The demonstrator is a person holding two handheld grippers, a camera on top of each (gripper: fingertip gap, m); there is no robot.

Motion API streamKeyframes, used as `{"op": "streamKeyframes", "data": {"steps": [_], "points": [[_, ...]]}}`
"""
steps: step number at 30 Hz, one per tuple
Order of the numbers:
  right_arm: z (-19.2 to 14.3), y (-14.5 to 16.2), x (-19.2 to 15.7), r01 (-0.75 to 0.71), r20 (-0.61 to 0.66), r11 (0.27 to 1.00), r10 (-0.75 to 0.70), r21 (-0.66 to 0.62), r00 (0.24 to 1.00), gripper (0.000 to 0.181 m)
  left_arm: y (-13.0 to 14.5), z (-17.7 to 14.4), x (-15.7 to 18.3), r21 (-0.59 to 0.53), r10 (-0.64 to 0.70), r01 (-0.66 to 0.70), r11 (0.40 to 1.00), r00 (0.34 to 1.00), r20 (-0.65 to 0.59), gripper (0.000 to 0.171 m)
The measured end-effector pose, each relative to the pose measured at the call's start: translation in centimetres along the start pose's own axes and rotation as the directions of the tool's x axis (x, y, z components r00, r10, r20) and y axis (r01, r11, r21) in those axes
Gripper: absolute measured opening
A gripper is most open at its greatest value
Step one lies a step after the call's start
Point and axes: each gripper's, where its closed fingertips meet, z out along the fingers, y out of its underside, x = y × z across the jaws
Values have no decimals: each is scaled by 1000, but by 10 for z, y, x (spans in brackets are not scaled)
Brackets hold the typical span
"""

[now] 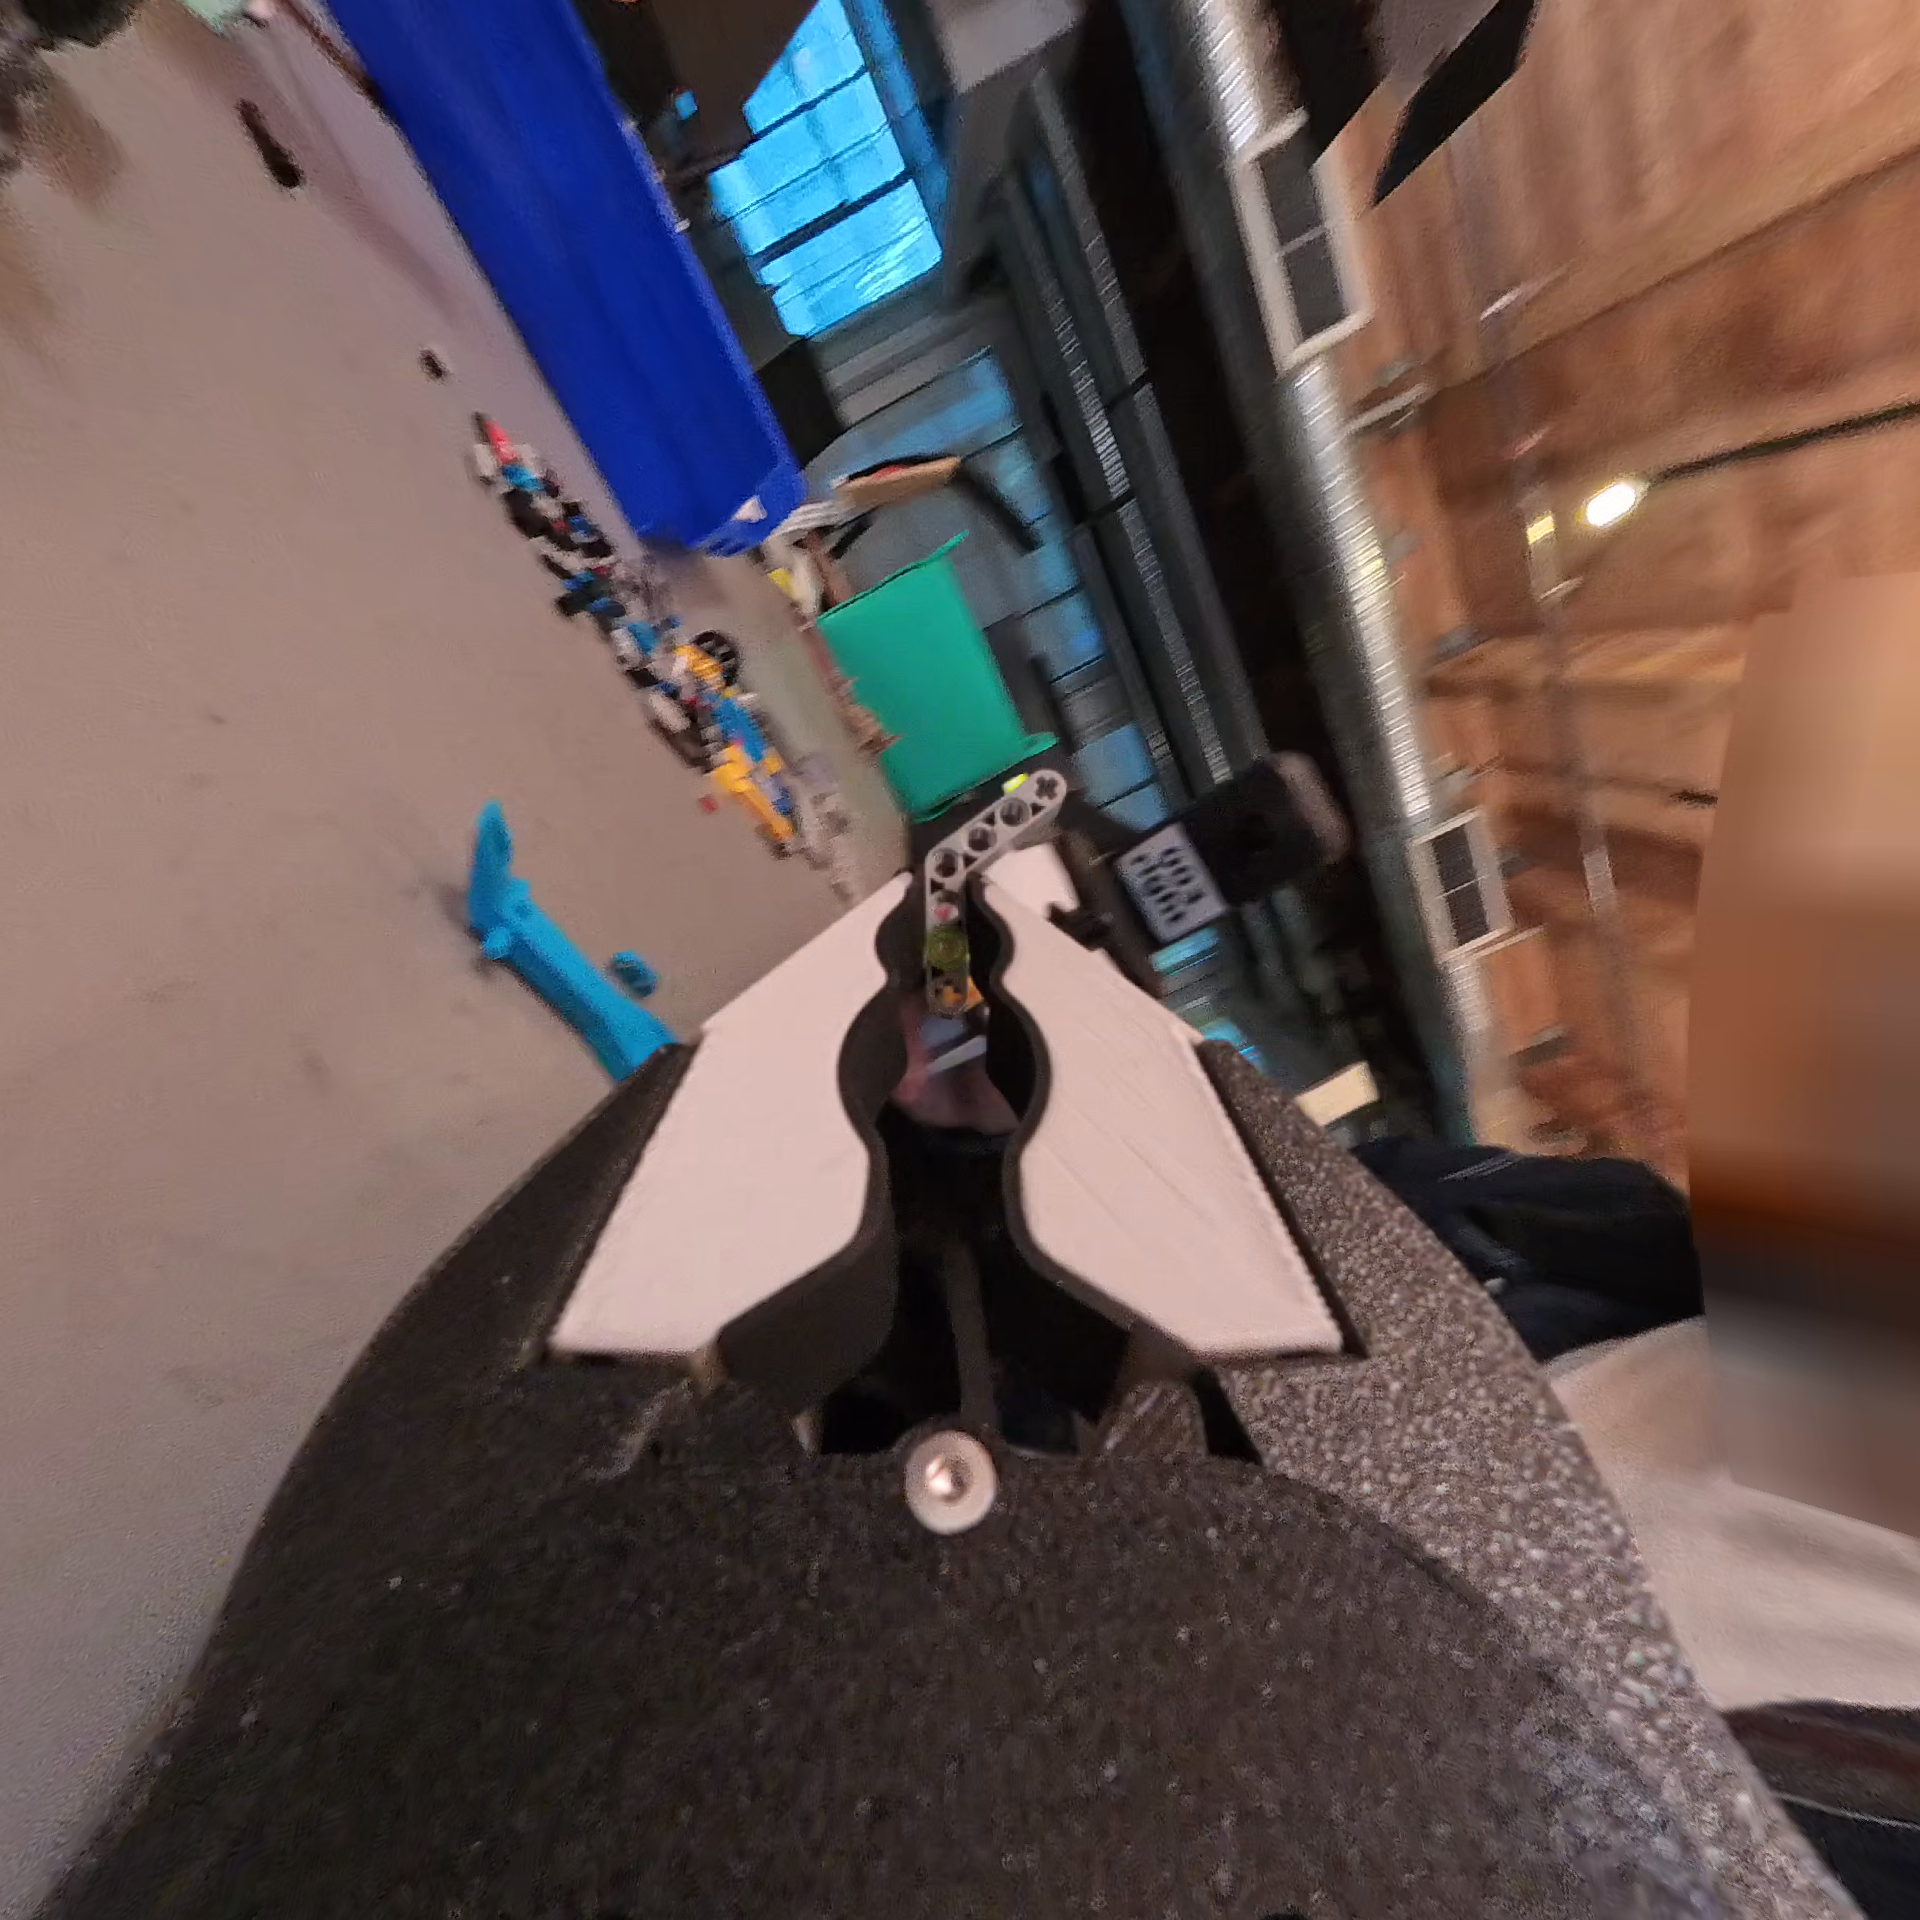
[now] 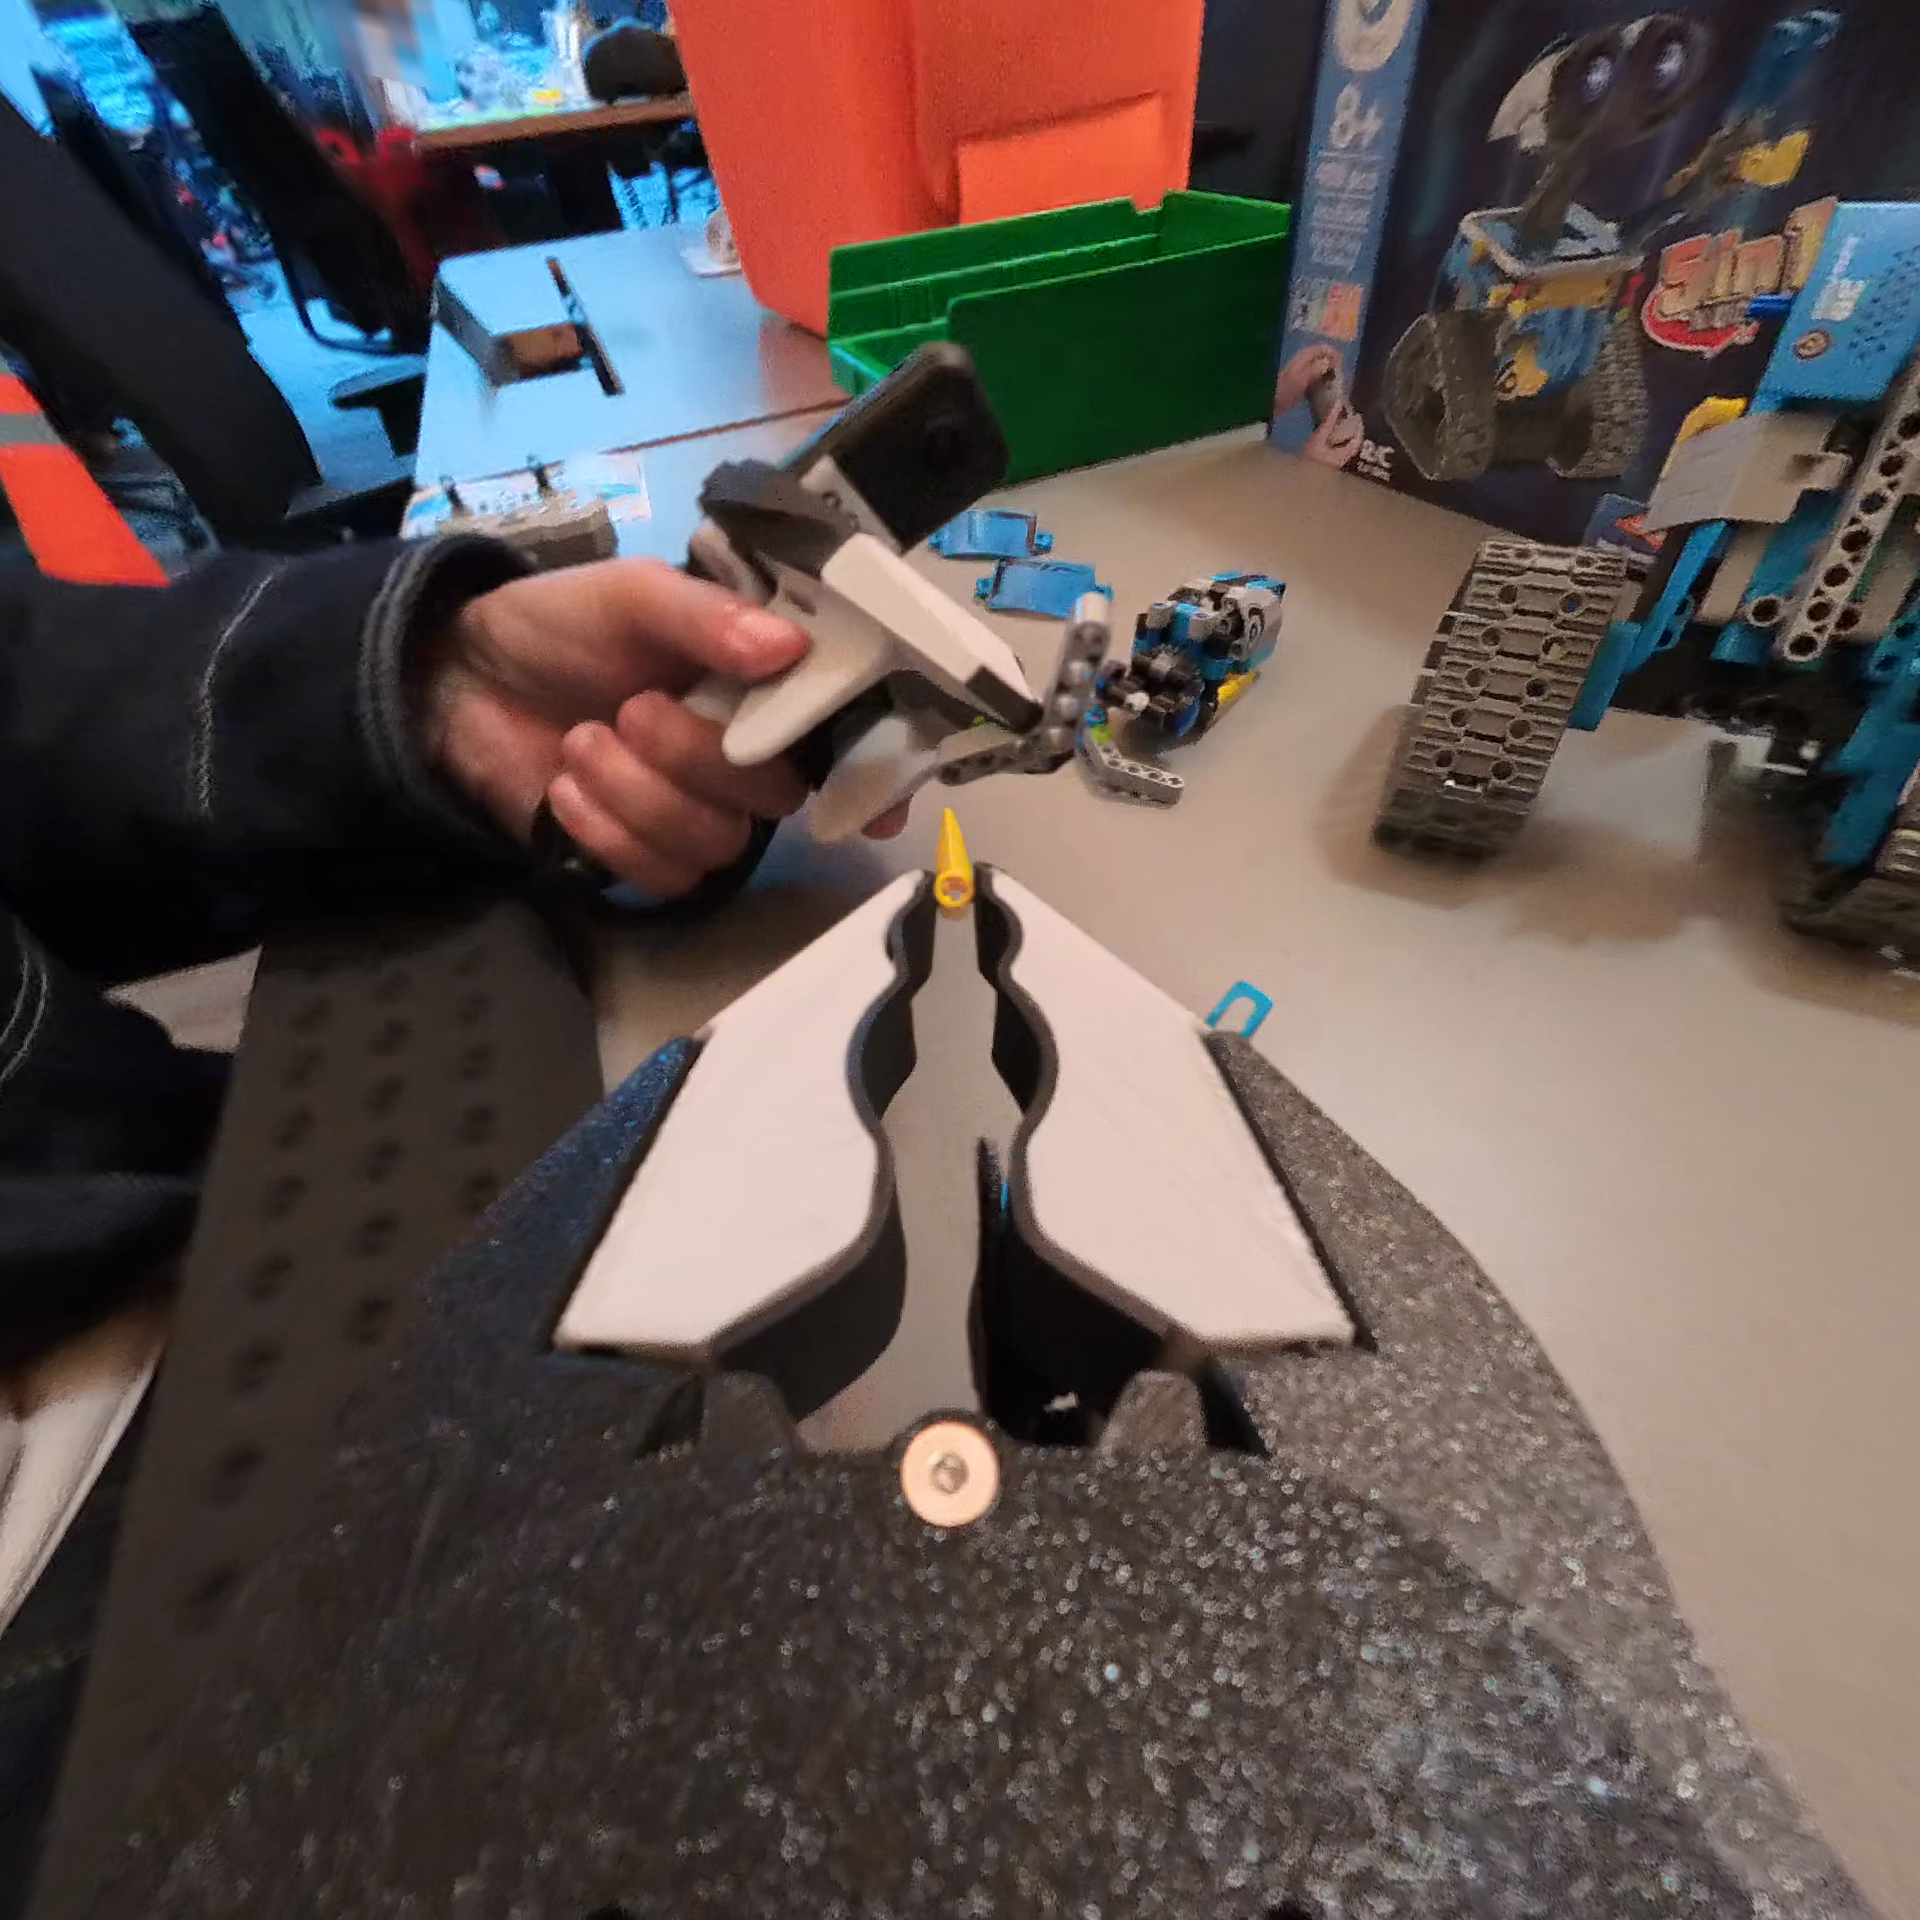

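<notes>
Grey plastic is what my left claw [image 1: 951, 914] is clenched on: a bent, holed building beam [image 1: 987, 842] lifted clear of the worktop [image 2: 1455, 1143], tilted in front of my right claw [image 2: 951, 883], which pinches a small yellow pointed piece [image 2: 950, 862] at its tips, just below the beam and not touching it. Beyond them on the worktop stand a half-built blue tracked model [image 2: 1683, 665], a small blue sub-assembly [image 2: 1205, 649], loose blue panels [image 2: 1023, 561], a green bin [image 2: 1070, 312] and the kit's box [image 2: 1558, 239].

Grey tabletop [image 2: 1455, 1143], orange partition [image 2: 831, 135] behind.
</notes>
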Motion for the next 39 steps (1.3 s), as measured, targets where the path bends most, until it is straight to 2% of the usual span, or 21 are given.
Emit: {"op": "streamKeyframes", "data": {"steps": [4, 7, 19, 39], "points": [[3, -6, 4, 21, -76, 1000, -20, 9, 997, 5, -2, 7, 4, 76, -90, 96, 992, 992, -84, 5], [5, -2, 6, 10, -83, 1000, -11, -11, 996, 5, -2, 10, 6, 84, -109, 119, 989, 987, -114, 5], [2, -5, 10, -17, -83, 1000, 18, 13, 996, 5, -1, 11, 5, 87, -21, 27, 996, 998, -66, 5], [2, -6, 13, -48, -91, 998, 50, 28, 995, 5, 2, 16, 3, 90, 29, -27, 996, 999, -20, 6]]}}
